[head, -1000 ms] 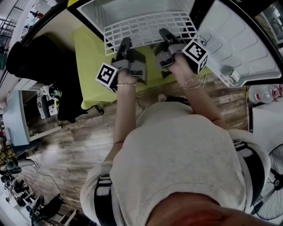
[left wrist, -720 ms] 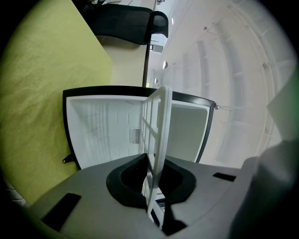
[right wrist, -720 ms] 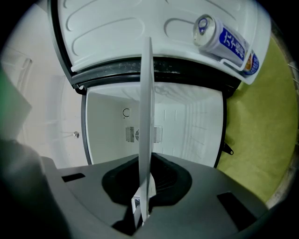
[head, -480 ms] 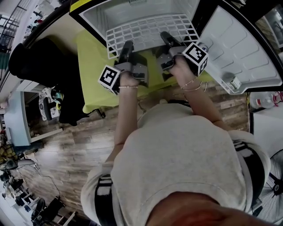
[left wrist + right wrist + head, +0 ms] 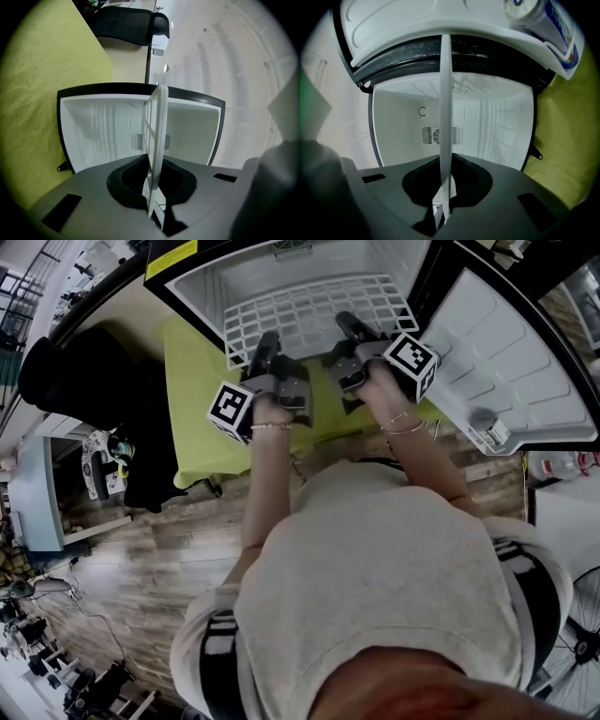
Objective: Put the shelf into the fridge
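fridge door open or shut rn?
Open. The fridge door is swung wide to the right; the white fridge interior shows past the shelf.

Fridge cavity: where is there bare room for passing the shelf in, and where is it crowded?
The cavity is bare between its side walls, back to the vent. Crowded at the mouth: shelf, left gripper, right gripper fill it.
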A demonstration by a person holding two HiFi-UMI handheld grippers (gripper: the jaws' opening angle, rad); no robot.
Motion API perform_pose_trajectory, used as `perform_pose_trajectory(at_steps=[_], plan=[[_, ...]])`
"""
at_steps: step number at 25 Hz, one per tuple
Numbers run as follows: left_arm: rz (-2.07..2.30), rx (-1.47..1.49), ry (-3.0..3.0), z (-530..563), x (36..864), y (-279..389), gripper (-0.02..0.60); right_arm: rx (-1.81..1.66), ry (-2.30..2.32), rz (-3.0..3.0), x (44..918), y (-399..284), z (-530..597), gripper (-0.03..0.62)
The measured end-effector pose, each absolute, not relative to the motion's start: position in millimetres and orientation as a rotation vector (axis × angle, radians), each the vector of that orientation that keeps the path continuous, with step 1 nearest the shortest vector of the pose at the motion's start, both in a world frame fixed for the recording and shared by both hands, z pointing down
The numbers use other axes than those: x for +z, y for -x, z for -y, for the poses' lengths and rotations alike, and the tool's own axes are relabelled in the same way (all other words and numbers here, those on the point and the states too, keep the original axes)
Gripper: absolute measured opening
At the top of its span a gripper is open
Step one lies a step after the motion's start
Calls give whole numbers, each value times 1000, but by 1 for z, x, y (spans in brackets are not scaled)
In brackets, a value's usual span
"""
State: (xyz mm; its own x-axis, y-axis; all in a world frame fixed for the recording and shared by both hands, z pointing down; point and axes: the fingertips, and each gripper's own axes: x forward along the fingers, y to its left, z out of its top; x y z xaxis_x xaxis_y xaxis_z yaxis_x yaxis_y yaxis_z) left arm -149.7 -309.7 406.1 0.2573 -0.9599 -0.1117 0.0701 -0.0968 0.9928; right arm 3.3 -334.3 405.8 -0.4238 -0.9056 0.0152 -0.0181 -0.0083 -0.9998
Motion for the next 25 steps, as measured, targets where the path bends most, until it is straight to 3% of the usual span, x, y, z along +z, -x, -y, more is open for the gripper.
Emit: perform_pose_trajectory(at_steps=[25], plan=[[1011, -1170, -1348, 372, 404, 164, 29, -1558, 914, -1580, 402, 9, 401, 25]])
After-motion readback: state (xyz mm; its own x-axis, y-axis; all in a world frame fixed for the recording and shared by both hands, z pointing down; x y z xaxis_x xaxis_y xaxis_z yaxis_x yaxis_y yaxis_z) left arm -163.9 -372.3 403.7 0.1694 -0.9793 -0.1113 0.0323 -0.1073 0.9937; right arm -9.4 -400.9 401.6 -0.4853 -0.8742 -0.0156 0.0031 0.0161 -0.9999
